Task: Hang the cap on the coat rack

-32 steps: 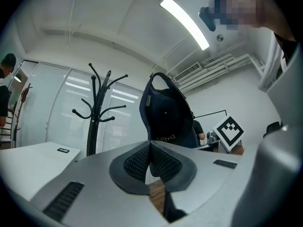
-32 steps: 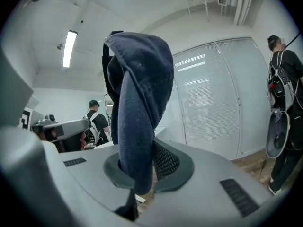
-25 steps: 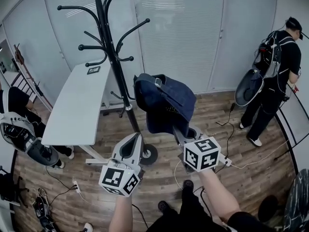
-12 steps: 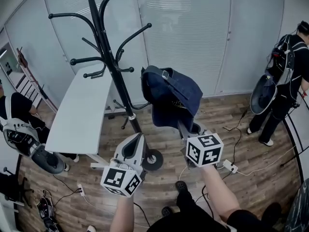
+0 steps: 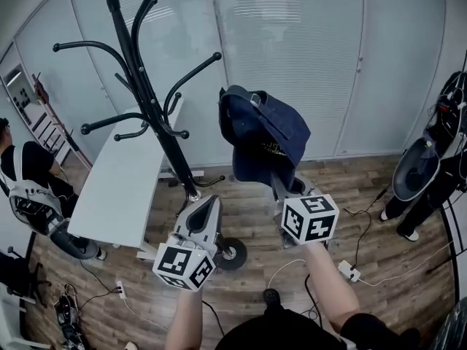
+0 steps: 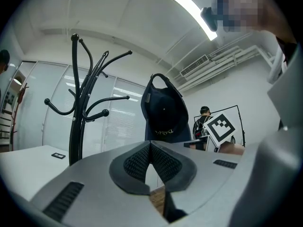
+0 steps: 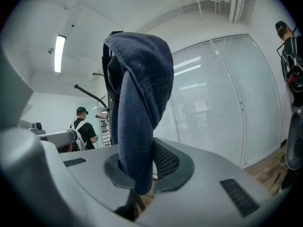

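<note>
A dark blue denim cap (image 5: 264, 141) stands upright above my right gripper (image 5: 281, 186), which is shut on its brim. In the right gripper view the cap (image 7: 139, 93) fills the middle, its brim pinched between the pads (image 7: 163, 160). The black coat rack (image 5: 157, 122) rises to the left of the cap, its nearest hook tip (image 5: 217, 55) a little apart from the cap. My left gripper (image 5: 207, 204) is shut and empty, low beside the rack's pole. From the left gripper view the cap (image 6: 163, 115) hangs right of the rack (image 6: 78, 122).
A white table (image 5: 120, 181) stands behind the rack. One person sits at the left edge (image 5: 29, 184) and another stands at the right (image 5: 438, 159). Cables and a power strip (image 5: 349, 270) lie on the wood floor. Blinded glass walls (image 5: 292, 49) close the back.
The cap and right gripper have risen slightly and the view has swung, so the rack now sits farther left. The left gripper has barely moved. The grip on the cap is unchanged.
</note>
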Demonstrator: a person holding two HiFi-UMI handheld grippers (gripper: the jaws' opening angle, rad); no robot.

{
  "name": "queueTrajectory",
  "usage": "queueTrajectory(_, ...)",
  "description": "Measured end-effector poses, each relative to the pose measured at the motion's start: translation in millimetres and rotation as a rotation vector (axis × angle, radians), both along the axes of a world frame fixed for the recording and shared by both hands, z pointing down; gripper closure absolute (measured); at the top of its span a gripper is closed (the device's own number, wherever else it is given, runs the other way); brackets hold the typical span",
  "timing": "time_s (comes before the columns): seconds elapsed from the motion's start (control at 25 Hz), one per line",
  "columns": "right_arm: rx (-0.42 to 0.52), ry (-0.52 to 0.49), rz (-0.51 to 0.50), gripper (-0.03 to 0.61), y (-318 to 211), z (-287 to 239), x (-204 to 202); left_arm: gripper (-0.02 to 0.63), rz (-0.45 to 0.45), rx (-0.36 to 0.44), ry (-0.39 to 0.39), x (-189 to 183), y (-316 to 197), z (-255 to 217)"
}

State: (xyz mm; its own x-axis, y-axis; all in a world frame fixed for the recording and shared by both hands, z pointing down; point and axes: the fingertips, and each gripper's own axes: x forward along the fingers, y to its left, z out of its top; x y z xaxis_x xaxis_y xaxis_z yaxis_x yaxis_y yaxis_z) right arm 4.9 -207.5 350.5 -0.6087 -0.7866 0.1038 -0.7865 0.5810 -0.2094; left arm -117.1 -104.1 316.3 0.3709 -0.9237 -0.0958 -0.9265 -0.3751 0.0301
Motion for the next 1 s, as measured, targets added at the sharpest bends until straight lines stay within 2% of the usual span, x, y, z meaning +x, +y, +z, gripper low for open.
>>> queueTrajectory(0.28, 0.010, -0.001, -0.004, 0.531, -52, 3, 19, 0.598, -0.035, 0.032, -0.013, 23, -38, -3)
queueTrajectory(0.4, -0.001, 0.002, -0.009, 0.531, -66, 9, 23, 0.598, -0.066, 0.017, -0.007, 27, -45, 6)
queueTrajectory(0.56, -0.023, 0.004, -0.011, 0.531, -84, 13, 25, 0.598, -0.093, -0.013, -0.008, 26, -54, 17)
queueTrajectory(0.76, -0.045, -0.004, -0.017, 0.531, -98, 18, 21, 0.598, -0.117, -0.011, 0.002, 22, -61, 15)
queueTrajectory(1.0, -0.056, 0.001, 0.007, 0.531, -121, 14, 14, 0.598, -0.100, -0.006, -0.002, 19, -79, 5)
